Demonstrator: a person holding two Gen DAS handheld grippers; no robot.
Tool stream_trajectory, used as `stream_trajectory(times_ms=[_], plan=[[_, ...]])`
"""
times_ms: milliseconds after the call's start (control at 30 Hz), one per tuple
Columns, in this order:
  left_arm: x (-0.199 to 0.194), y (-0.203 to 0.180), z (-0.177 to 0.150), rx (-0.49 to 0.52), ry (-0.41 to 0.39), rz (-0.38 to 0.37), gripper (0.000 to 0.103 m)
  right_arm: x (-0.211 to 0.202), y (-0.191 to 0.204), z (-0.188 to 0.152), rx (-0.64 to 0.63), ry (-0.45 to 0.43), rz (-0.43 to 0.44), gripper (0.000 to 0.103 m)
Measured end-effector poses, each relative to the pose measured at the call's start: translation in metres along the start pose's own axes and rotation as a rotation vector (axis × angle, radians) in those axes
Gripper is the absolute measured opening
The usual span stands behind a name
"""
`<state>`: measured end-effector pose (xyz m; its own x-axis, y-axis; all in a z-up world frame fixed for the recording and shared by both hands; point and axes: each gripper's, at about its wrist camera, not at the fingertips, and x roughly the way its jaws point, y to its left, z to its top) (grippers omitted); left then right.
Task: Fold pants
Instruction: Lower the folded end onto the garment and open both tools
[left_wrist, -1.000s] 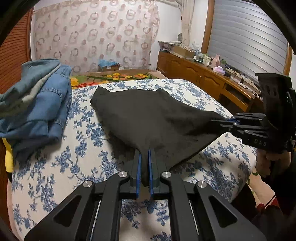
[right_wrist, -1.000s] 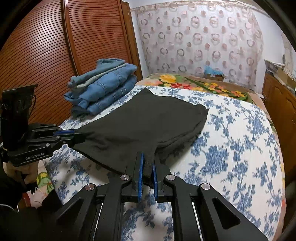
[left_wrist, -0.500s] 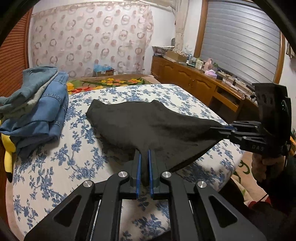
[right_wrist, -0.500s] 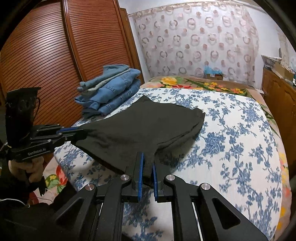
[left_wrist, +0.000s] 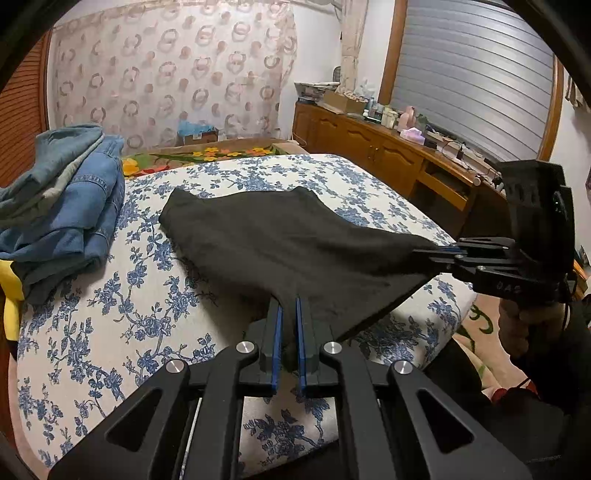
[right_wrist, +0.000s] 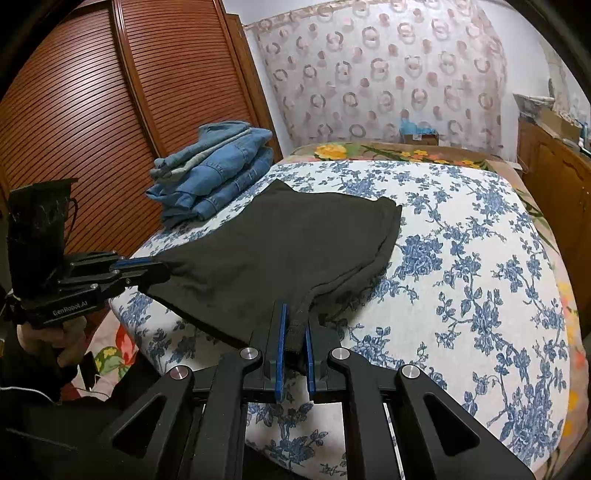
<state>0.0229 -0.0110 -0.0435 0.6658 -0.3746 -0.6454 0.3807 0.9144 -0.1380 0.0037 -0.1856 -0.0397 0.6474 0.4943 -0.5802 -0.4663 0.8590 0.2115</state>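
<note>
Black pants (left_wrist: 280, 240) lie partly on the blue-flowered bed (left_wrist: 110, 314), their near edge lifted and stretched taut off the bed's near side. My left gripper (left_wrist: 288, 314) is shut on one near corner of the pants. My right gripper (right_wrist: 293, 321) is shut on the other near corner, with bunched cloth between its blue pads. Each gripper shows in the other's view: the right gripper (left_wrist: 436, 254) at the right, the left gripper (right_wrist: 155, 269) at the left. The far end of the pants (right_wrist: 295, 229) rests flat on the bed (right_wrist: 480, 277).
A stack of folded blue jeans (left_wrist: 62, 206) sits on the bed's left side, also seen in the right wrist view (right_wrist: 214, 166). A wooden louvred wardrobe (right_wrist: 92, 122) stands left of the bed. A wooden sideboard (left_wrist: 388, 155) with clutter runs along the right wall.
Both grippers have pulled back and up from the bed, drawing the pants' near edge toward me and off the mattress. The cloth is stretched tighter between them.
</note>
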Motion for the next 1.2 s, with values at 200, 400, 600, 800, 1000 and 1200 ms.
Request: stream_trajectory(times_ms=[200,400,600,800,1000,1200], plan=[[-0.016,-0.008,-0.003,0.011,-0.01,-0.02,0.008,-0.011,0.003,-0.006,0.01,0.001,0.02,0.009],[-0.03,-0.015,0.0,0.029,-0.029,-0.02,0.008,-0.027,0.003,-0.007,0.019,-0.018,0.047,0.009],[-0.016,-0.004,0.007,0.009,-0.022,-0.005,0.008,-0.027,-0.002,0.002,0.019,-0.053,0.039,0.009],[0.006,0.014,0.025,-0.011,-0.029,0.031,0.008,-0.002,-0.01,0.021,0.012,-0.076,0.005,0.009],[0.021,0.028,0.048,-0.019,-0.043,0.067,0.008,0.028,-0.014,0.04,0.012,-0.082,-0.039,0.009],[0.037,0.039,0.065,-0.023,-0.043,0.08,0.008,0.052,-0.02,0.055,0.017,-0.077,-0.075,0.009]])
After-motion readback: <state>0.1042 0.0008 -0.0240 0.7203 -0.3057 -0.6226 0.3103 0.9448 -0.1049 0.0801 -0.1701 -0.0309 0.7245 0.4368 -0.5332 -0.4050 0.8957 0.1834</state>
